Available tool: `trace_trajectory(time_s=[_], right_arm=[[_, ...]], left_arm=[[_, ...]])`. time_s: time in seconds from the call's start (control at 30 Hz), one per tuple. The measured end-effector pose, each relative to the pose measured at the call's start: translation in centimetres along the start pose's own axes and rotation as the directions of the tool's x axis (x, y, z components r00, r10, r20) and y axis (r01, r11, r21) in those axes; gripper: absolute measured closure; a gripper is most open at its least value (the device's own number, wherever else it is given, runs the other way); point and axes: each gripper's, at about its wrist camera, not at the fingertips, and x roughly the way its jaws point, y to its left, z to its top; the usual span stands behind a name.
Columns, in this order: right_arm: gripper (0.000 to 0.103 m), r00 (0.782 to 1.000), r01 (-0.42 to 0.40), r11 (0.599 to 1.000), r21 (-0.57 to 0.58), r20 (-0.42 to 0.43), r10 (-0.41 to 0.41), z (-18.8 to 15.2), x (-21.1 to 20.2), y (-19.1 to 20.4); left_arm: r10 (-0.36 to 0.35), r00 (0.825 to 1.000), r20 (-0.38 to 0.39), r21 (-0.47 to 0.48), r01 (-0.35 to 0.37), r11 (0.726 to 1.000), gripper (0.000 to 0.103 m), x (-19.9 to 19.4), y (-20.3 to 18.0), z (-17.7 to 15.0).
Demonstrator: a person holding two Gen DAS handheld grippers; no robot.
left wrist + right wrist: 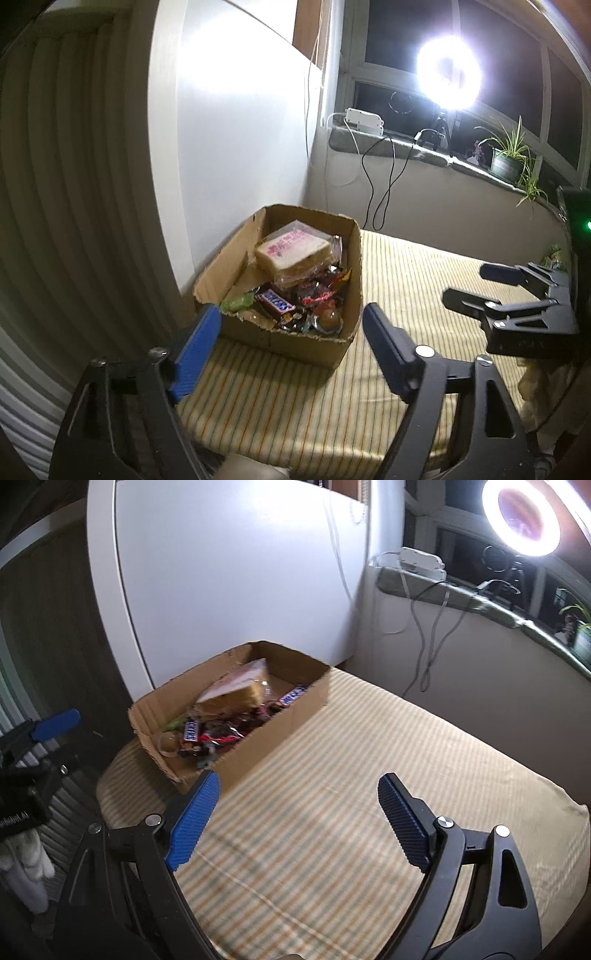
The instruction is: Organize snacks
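both claws gape empty; snacks fill cardboard box

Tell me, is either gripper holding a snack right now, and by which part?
Nothing is held. The left gripper and right gripper are both open and empty; the snacks sit in the cardboard box.

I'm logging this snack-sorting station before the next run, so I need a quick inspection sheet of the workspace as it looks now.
Surface: striped cloth covers the table; bare beside the box.
Job's things: open cardboard box holds wrapped bread, a chocolate bar and mixed sweets.
Clutter: nothing seen on the cloth.
Grippers: left gripper and right gripper both open, empty, short of the box.
Cables: dark cable hangs from the windowsill.
Surroundings: ring light, potted plant, white wall panel.
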Motion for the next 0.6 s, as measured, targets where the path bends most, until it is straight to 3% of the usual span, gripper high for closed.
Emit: trace_trajectory(time_s=[0.2,0.3,0.6], right_arm=[[0.011,0.999,0.049,0.997,0.058,0.019,-0.05,-1.0,-1.2,-2.1],[0.003,0.998,0.061,0.994,0.095,0.022,-0.063,-1.5,-1.5,-3.2],[0.003,0.996,0.075,0.987,0.142,0.038,-0.081,-2.0,-2.6,-5.0]], left_arm=[[0.024,1.0,-0.001,0.005,-0.024,1.0,0.021,0.3,-0.9,0.7],[0.025,1.0,-0.003,0.012,-0.025,1.0,0.021,0.3,-1.5,0.8],[0.013,1.0,-0.001,0.029,-0.013,0.999,0.021,0.1,-3.0,0.9]])
